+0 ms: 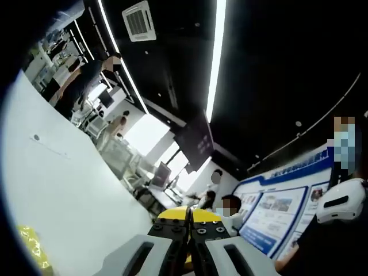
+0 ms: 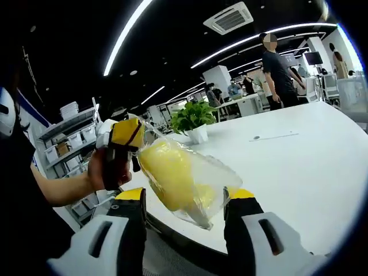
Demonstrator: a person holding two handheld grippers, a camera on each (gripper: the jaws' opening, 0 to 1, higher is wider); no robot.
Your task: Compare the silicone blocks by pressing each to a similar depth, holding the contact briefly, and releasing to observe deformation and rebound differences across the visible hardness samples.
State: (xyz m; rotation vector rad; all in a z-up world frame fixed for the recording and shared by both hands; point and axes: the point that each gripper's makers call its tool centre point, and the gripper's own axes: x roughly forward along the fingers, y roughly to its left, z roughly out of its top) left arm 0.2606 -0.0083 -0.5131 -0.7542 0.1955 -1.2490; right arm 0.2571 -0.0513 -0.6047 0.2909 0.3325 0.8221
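Block: a yellow silicone block (image 2: 172, 175) in a clear plastic bag (image 2: 202, 185), held up above the edge of the white table (image 2: 299, 167).
Axis: long axis runs from upper left to lower right in the right gripper view.
Left gripper (image 2: 123, 150): jaws closed on the bag's upper-left end, a hand (image 2: 98, 172) gripping it.
Right gripper (image 2: 185, 210): jaws apart, either side of the bag's lower end; whether they touch it is unclear.
Hidden: wrinkled plastic blurs the block's edges and lower end.

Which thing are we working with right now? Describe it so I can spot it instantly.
Start at the big white table and go to its near edge. In front of it hangs a clear plastic bag holding something yellow, pinched by the left gripper; the only other thing nearby is a green potted plant.
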